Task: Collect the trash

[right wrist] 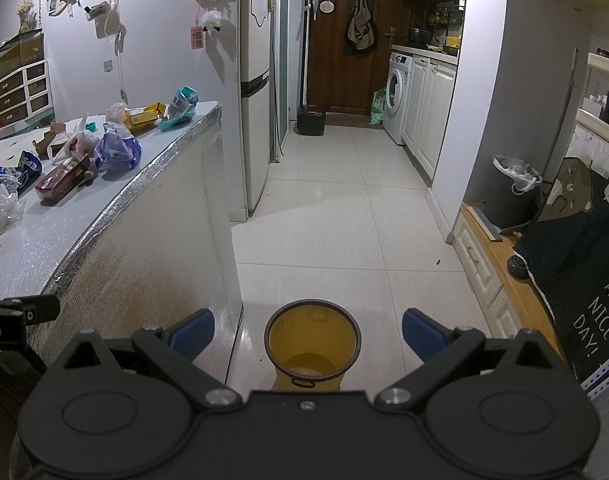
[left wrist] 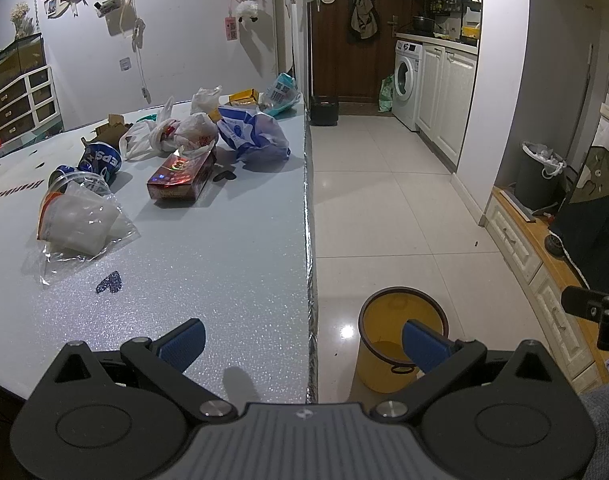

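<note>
Left wrist view had the left gripper (left wrist: 302, 342) spread wide and empty over the near edge of the table (left wrist: 224, 280), and the right gripper (right wrist: 308, 334), just as wide and empty, hung right above the yellow bin (right wrist: 312, 340) on the floor beside the table. To me it looked like the very start of a pick: nothing was held, and the bin seemed empty inside. The trash lay well apart from both grippers, toward the far left of the tabletop. I counted two blue cans (left wrist: 100, 160), one of them partly hidden behind a clear bag (left wrist: 80, 220); one red box (left wrist: 182, 178); one blue-and-white bag (left wrist: 252, 134); two or three crumpled white bags (left wrist: 172, 132) that I could not separate cleanly; one brown cardboard scrap (left wrist: 112, 124); one yellow box (left wrist: 243, 98); and one teal packet (left wrist: 280, 92) at the far edge. The next move probably called for reaching far and left to the clear bag, the nearest piece, and pinching its loose film before carrying it right to the bin.
</note>
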Demonstrator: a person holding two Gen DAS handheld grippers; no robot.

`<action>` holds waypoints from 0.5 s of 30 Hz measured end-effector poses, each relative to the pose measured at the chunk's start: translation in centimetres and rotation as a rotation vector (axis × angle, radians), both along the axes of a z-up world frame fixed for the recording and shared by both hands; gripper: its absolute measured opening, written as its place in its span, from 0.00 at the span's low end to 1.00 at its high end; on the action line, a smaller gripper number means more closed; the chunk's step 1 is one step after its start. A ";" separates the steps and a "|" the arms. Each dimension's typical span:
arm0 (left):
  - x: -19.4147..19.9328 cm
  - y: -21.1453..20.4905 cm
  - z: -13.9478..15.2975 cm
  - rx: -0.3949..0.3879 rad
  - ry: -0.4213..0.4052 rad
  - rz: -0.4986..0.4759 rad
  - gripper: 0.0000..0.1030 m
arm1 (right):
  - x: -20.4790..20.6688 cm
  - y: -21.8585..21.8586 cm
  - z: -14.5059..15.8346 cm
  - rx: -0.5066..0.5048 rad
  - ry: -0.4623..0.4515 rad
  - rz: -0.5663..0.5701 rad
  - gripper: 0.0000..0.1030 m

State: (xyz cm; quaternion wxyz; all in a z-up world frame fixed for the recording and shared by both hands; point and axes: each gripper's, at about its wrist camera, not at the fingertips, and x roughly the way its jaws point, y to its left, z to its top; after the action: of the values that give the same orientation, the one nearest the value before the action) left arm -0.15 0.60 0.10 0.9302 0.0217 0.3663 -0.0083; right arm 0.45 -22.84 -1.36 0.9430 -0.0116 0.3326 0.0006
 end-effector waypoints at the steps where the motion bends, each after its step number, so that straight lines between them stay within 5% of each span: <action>1: 0.0 0.0 0.0 0.000 0.000 0.000 1.00 | 0.0 -0.1 0.0 0.000 0.000 0.000 0.98; 15: 0.4 0.4 -0.1 0.002 0.000 0.001 1.00 | 0.0 0.1 -0.1 0.001 0.001 0.000 0.98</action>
State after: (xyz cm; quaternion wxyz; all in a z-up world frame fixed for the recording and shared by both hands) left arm 0.24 0.99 0.05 0.9302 0.0226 0.3663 -0.0076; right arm 0.49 -22.72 -1.42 0.9428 -0.0114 0.3331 0.0006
